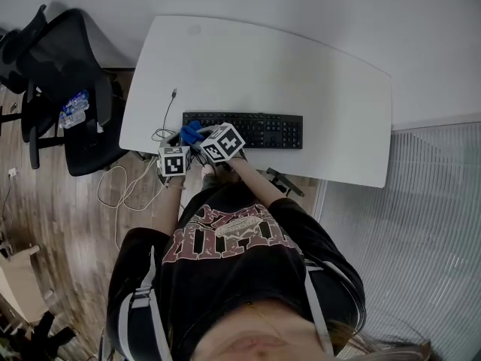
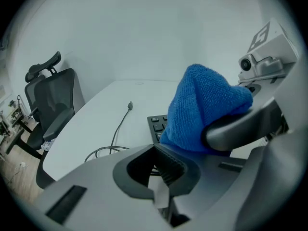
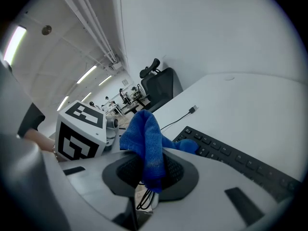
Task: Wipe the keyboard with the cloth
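A black keyboard (image 1: 248, 128) lies near the front edge of the white table (image 1: 316, 74). My right gripper (image 1: 201, 135) hovers over the keyboard's left end and is shut on a bunched blue cloth (image 1: 190, 133). In the right gripper view the cloth (image 3: 146, 138) stands up out of the closed jaws (image 3: 147, 160), with the keyboard (image 3: 231, 158) just ahead. My left gripper (image 1: 172, 144) sits close to the left of the right one, off the keyboard's left end. Its jaws (image 2: 156, 150) are shut with nothing between them, and the cloth (image 2: 202, 105) hangs right beside them.
A thin grey cable (image 1: 167, 115) with a plug runs across the table left of the keyboard and coils over the edge. A black office chair (image 1: 71, 89) stands left of the table. More cable lies on the wooden floor (image 1: 120, 186).
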### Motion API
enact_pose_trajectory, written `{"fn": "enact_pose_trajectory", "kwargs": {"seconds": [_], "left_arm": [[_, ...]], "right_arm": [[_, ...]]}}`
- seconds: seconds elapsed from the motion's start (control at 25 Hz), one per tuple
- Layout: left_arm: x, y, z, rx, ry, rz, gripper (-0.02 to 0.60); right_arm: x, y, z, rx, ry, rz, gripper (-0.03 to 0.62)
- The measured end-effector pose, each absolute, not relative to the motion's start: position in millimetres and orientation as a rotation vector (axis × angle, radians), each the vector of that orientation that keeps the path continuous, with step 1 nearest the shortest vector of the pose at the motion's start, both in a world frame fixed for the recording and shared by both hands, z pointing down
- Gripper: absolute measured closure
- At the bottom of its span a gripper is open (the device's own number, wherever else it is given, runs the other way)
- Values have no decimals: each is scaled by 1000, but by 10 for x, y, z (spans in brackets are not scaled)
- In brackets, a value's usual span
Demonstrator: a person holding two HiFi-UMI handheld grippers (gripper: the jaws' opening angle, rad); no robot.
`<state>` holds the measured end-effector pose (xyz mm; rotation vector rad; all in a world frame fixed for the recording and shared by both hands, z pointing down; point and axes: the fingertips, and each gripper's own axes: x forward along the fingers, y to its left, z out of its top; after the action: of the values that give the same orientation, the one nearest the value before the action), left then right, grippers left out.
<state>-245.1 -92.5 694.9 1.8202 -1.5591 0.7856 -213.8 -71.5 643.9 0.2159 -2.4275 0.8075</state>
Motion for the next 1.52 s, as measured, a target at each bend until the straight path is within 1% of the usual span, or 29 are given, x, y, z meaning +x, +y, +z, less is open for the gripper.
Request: {"fn": "enact_pose_trajectory", "kwargs": {"seconds": [0.32,0.6,1.16,1.52], "left_arm": [[-2443,-930,6950,1819,-1562,784,546],[-2434,-920,6954,1815,-1568,783,546],[-2423,-929,6986,1811,-1578,815,546],[-2427,-927,6976,1803,-1589,825,546]], "right_arm": [[-2009,-771,6535,263,-2396,700,530],[-1709,-897,6574,328,-2357,616,530],[-1105,-1052,6721,469,-2307,659,530],[-830,-1099,6740,524,-2287,671,530]]}}
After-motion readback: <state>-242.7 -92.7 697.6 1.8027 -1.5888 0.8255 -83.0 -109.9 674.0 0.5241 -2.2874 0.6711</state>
